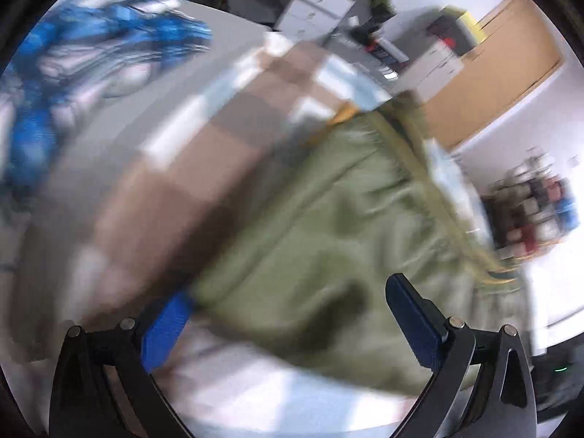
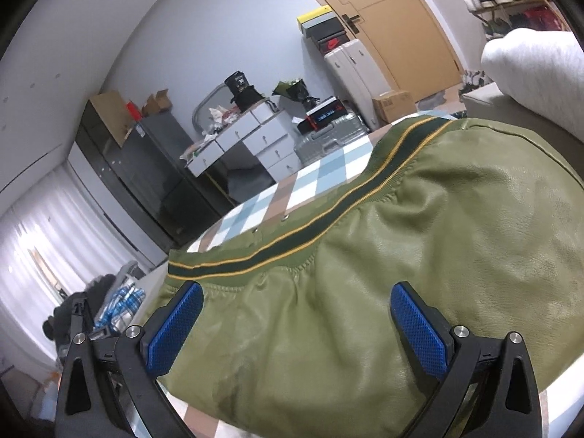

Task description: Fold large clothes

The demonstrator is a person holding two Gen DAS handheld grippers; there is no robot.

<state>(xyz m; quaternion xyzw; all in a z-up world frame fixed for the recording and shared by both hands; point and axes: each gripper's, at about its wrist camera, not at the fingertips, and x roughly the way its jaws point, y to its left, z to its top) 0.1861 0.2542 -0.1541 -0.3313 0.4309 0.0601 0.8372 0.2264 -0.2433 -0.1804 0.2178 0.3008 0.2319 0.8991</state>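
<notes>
An olive green leather jacket [image 2: 383, 266] with a dark ribbed hem striped in yellow lies on a checked bedspread [image 2: 314, 179]. My right gripper [image 2: 295, 325] hovers just above its hem end, open, with blue pads [image 2: 419, 325] wide apart and nothing between them. The left wrist view is blurred by motion: the same green jacket [image 1: 321, 233] spreads ahead of my left gripper [image 1: 288, 325], which is also open, its blue pads [image 1: 412, 325] apart over the jacket's near edge.
A blue and white garment [image 1: 91, 54] is heaped at the far left of the bed. A white sleeve [image 2: 536, 73] shows at the upper right. Beyond the bed stand white drawers [image 2: 252, 138], suitcases [image 2: 325, 135], a dark cabinet [image 2: 138, 168] and a wooden door [image 2: 398, 18].
</notes>
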